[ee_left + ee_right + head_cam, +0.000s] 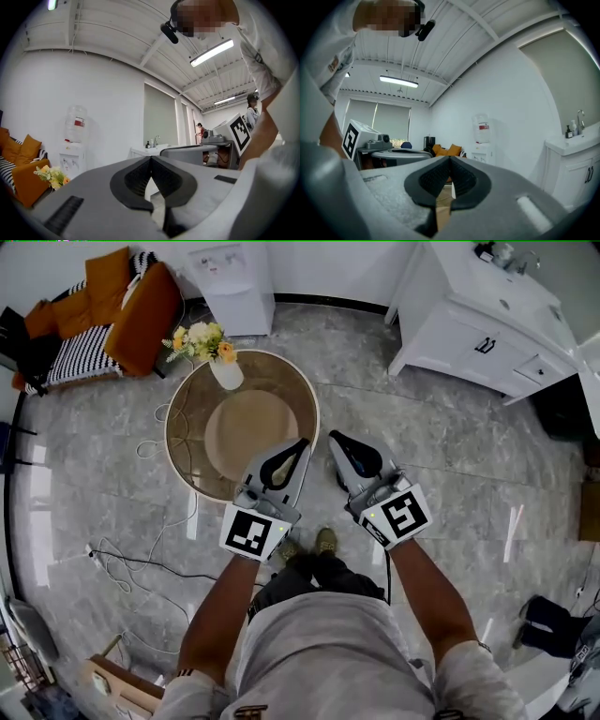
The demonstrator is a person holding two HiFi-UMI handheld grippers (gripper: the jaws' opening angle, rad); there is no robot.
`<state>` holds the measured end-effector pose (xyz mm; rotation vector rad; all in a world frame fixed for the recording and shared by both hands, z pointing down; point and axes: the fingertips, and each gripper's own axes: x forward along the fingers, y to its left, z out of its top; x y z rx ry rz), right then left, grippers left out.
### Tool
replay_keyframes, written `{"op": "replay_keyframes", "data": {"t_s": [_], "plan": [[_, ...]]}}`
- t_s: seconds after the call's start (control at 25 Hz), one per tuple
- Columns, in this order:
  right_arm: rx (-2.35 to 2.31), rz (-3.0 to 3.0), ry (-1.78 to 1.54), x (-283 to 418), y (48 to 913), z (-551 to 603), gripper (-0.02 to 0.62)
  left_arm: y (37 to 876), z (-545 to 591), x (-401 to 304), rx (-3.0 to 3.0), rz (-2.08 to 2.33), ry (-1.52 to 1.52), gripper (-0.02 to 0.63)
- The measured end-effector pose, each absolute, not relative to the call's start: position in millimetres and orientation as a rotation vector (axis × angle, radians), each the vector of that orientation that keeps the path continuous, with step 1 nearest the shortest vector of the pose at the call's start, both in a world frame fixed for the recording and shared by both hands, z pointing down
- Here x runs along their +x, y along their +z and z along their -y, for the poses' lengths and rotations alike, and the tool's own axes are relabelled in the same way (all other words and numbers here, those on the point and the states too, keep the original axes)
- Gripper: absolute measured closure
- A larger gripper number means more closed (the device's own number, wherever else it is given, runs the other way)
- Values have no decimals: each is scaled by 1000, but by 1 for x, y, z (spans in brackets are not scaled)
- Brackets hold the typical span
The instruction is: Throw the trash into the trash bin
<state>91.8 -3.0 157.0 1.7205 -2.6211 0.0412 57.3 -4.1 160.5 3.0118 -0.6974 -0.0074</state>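
Both grippers are held out level in front of the person, side by side above the near edge of a round glass table (180, 452). My left gripper (302, 442) has its jaws closed tip to tip with nothing between them; its own view shows the left gripper (150, 158) pointing at a white wall. My right gripper (334, 437) is likewise shut and empty, and the right gripper (450, 159) points across the room. No trash and no bin show in any view.
A vase of flowers (208, 345) stands at the table's far edge. Behind it are a water dispenser (230, 282) and an orange sofa (103, 315). A white cabinet (487, 329) stands at the far right. Cables (127, 563) lie on the floor at left.
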Motion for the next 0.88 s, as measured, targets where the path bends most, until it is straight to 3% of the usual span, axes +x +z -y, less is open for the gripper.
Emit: {"op": "replay_keyframes", "data": {"t_s": [0.88], "plan": [[1679, 2656, 2, 55, 123, -15, 595, 111, -11, 30, 3027, 691, -119, 606]]}}
